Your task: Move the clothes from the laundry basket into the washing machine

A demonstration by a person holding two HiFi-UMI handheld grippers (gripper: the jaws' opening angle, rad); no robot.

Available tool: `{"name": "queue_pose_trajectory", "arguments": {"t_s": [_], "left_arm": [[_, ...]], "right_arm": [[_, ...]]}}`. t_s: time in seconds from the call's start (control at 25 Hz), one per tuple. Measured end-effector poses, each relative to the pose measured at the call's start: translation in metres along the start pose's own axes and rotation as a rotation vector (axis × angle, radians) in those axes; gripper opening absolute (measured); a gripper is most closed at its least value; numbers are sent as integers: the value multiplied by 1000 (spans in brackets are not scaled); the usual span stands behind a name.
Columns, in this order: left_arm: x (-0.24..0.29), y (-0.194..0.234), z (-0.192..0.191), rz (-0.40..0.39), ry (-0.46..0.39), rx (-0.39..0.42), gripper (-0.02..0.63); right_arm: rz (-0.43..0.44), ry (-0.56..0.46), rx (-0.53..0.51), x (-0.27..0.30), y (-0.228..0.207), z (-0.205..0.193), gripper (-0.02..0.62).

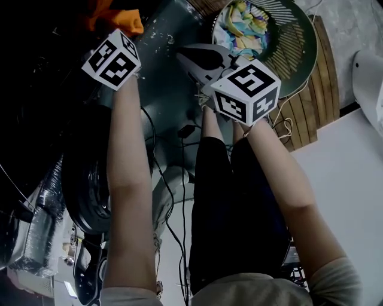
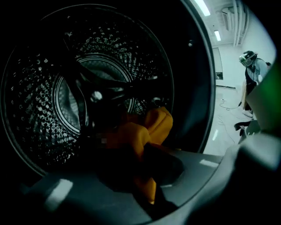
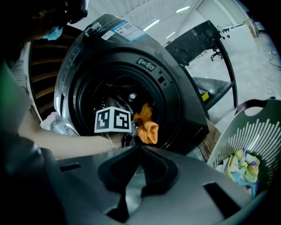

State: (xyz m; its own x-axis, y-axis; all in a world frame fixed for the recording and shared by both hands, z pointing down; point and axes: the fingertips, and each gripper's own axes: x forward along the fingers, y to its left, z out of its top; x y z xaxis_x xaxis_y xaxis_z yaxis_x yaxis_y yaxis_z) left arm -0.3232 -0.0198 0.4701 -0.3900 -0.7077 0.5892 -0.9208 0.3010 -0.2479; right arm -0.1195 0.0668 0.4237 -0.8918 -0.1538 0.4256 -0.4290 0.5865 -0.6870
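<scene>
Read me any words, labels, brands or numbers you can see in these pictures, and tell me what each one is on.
Nothing here is legible.
Sticker on top of the washing machine: coloured print, too small to read.
Badge above its door opening: blurred, unreadable.
Marker cube on the left tool, which grips an orange cloth, and marker cube on the right tool: black-and-white square patterns, no letters.

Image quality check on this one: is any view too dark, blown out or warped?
Left gripper view: very dark, the left gripper near-black against the orange garment, only the drum wall glinting; ceiling lights flare top right. Right gripper view: evenly lit, but fisheye bends the washing machine and laundry basket. Head view: left half underexposed, pale floor at right washed out.
</scene>
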Motion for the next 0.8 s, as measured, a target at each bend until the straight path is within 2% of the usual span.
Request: {"name": "queue_pose_trajectory", "arguments": {"t_s": [0.12, 0.2, 0.28, 0.44, 0.52, 0.6, 0.68, 0.8], "left_arm": [[17, 27, 27, 67, -53, 7, 72], [21, 43, 48, 115, -97, -17, 72], [22, 48, 55, 127, -103, -45, 74], [20, 27, 25, 58, -25, -81, 128], [10, 17, 14, 46, -24, -119, 245], [-4, 6, 8, 30, -34, -133, 259], [-17, -11, 1, -17, -24, -104, 262], [-20, -35, -19, -114, 47, -7, 262]], "right_arm": [[8, 3, -12, 1, 1, 3, 18], [13, 2, -13, 2, 2, 3, 19], [13, 0, -10, 3, 2, 2, 18], [9, -1, 15, 1, 3, -5, 18], [4, 0, 22, -2, 2, -6, 20], [-5, 1, 29, -7, -1, -7, 20], [-18, 0, 37, -14, -6, -8, 19], [-33, -1, 40, -21, -12, -7, 20]]}}
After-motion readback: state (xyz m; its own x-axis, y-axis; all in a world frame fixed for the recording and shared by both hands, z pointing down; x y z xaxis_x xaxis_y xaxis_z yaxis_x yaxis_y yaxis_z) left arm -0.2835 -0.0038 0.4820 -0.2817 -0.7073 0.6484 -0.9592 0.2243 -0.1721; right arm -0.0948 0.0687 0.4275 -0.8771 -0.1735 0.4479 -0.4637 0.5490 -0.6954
